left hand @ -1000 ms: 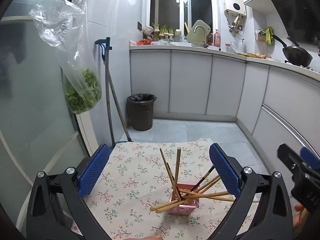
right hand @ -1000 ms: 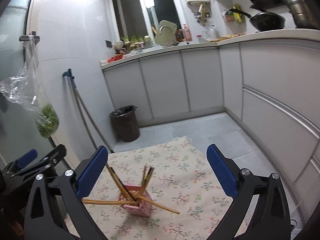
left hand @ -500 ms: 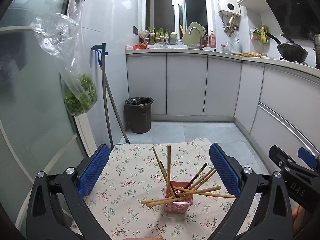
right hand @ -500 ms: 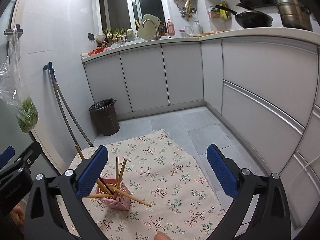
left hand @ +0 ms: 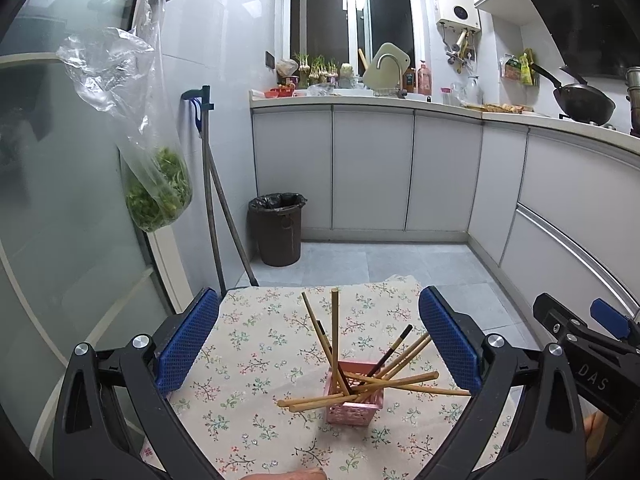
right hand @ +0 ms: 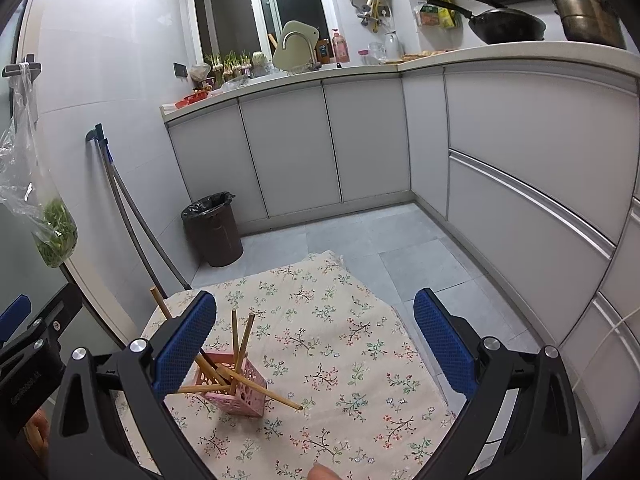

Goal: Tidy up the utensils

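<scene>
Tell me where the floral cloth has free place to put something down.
Free: the cloth right of the pink basket and its far strip toward the trash bin. Crowded: around the basket, where chopsticks stick out sideways.

Ahead of the hand-held gripper: dark bin [left hand: 279, 229] (black liner) on floor by cabinets. Ahead-left: bag of greens [left hand: 158, 196] hanging. Ahead-right: wok [left hand: 583, 103] on the counter.
</scene>
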`<state>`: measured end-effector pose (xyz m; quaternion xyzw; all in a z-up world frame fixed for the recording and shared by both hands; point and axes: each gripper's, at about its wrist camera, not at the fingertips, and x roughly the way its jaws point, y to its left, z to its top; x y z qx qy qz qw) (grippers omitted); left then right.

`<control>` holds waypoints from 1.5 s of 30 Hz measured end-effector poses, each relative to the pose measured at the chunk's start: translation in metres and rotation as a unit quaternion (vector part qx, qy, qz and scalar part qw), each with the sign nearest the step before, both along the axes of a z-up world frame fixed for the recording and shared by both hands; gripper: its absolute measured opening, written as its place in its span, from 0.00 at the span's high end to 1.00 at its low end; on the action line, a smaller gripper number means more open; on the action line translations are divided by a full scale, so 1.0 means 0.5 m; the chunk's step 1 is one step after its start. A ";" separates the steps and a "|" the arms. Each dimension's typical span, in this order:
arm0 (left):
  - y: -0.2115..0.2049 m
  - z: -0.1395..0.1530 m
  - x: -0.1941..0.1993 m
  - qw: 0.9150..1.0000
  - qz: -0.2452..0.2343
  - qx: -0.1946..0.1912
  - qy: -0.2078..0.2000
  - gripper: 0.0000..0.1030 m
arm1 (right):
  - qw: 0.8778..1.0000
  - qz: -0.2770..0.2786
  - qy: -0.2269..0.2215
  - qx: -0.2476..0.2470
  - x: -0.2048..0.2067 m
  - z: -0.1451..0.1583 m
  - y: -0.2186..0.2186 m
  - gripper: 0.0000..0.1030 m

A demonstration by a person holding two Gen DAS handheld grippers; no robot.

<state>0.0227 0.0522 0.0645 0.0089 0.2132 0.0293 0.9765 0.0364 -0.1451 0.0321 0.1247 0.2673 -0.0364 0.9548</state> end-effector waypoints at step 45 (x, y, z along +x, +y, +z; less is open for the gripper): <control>-0.002 -0.024 0.025 0.999 0.005 0.006 0.049 0.07 | 1.000 0.018 0.024 0.006 0.011 -0.015 0.010 0.06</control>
